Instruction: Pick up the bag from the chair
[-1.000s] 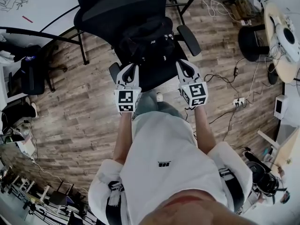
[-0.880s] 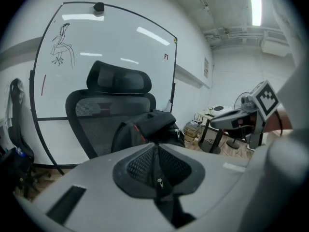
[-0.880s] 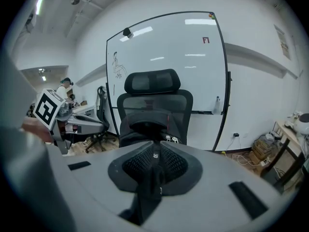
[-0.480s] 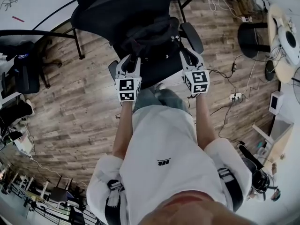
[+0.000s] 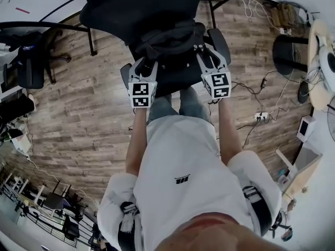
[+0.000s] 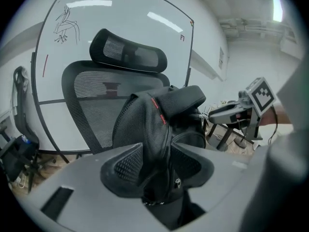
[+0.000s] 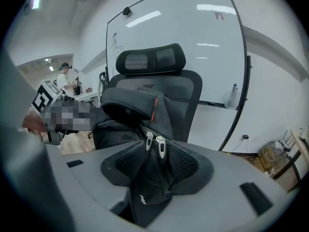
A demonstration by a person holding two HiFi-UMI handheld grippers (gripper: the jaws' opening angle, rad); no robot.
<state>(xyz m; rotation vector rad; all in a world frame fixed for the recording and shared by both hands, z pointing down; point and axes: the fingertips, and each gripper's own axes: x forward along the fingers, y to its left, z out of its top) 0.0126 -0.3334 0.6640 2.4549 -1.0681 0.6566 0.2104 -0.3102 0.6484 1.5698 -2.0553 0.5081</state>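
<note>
A black backpack [image 5: 170, 43] with red tabs rests on the seat of a black mesh office chair [image 5: 137, 7]. My left gripper [image 5: 148, 66] is shut on the bag's left side, with dark fabric pinched between its pads [image 6: 126, 162]. My right gripper [image 5: 204, 56] is shut on the bag's right side, by two silver zipper pulls [image 7: 153, 144]. In the left gripper view the bag [image 6: 159, 124] stands upright before the chair back [image 6: 96, 105]. In the right gripper view the bag [image 7: 140, 120] hides most of the seat.
Wooden floor [image 5: 89, 109] surrounds the chair. The chair's armrests [image 5: 219, 40] flank the bag. A whiteboard [image 7: 193, 28] stands behind it. Cables and a power strip [image 5: 260, 116] lie at the right, a second dark chair [image 5: 29, 67] at the left. A person [image 7: 65, 81] stands far off.
Both grippers have moved forward onto the bag, from in front of the seat to its two sides. The chair has drawn nearer in the head view.
</note>
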